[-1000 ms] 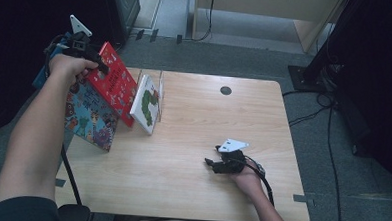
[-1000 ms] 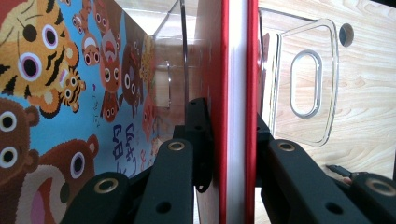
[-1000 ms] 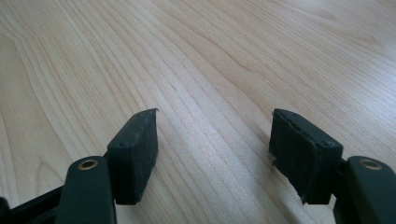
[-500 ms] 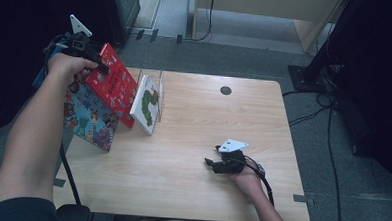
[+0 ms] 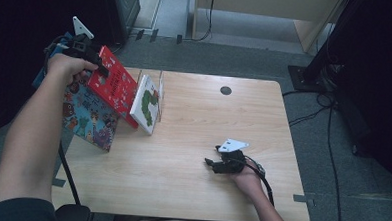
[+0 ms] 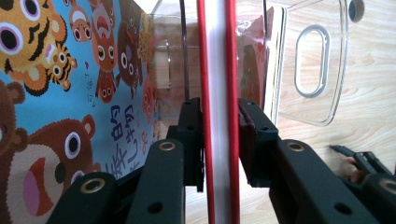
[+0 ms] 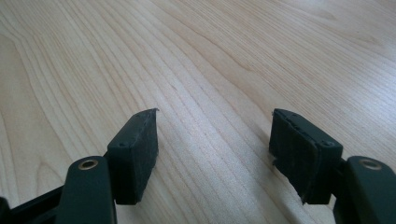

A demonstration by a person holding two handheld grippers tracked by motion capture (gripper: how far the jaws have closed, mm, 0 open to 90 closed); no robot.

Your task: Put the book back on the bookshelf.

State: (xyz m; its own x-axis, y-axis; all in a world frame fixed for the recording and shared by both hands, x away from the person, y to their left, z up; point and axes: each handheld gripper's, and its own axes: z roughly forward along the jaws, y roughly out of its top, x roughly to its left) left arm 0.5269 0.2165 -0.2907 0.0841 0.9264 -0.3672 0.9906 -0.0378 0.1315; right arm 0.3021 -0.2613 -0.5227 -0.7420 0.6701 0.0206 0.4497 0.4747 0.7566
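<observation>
My left gripper (image 5: pixel 101 69) (image 6: pixel 219 116) holds the top edge of a red book (image 5: pixel 116 84) (image 6: pixel 218 93) at the table's far left. Its jaws have just been opening a little, with the book still between them and both pads against its covers. The red book tilts between a colourful animal book (image 5: pixel 91 118) (image 6: pixel 70 93) and a white book (image 5: pixel 145 103) standing in a clear plastic holder (image 5: pixel 161 89) (image 6: pixel 317 60). My right gripper (image 5: pixel 210 163) (image 7: pixel 215 135) rests low over the bare wood at the front right, open and holding nothing.
The wooden table (image 5: pixel 209 116) has a black grommet (image 5: pixel 226 90) near its far edge. Dark furniture and cables stand on the floor beyond and to the right. The other hand's gripper (image 6: pixel 364 163) shows far off in the left gripper view.
</observation>
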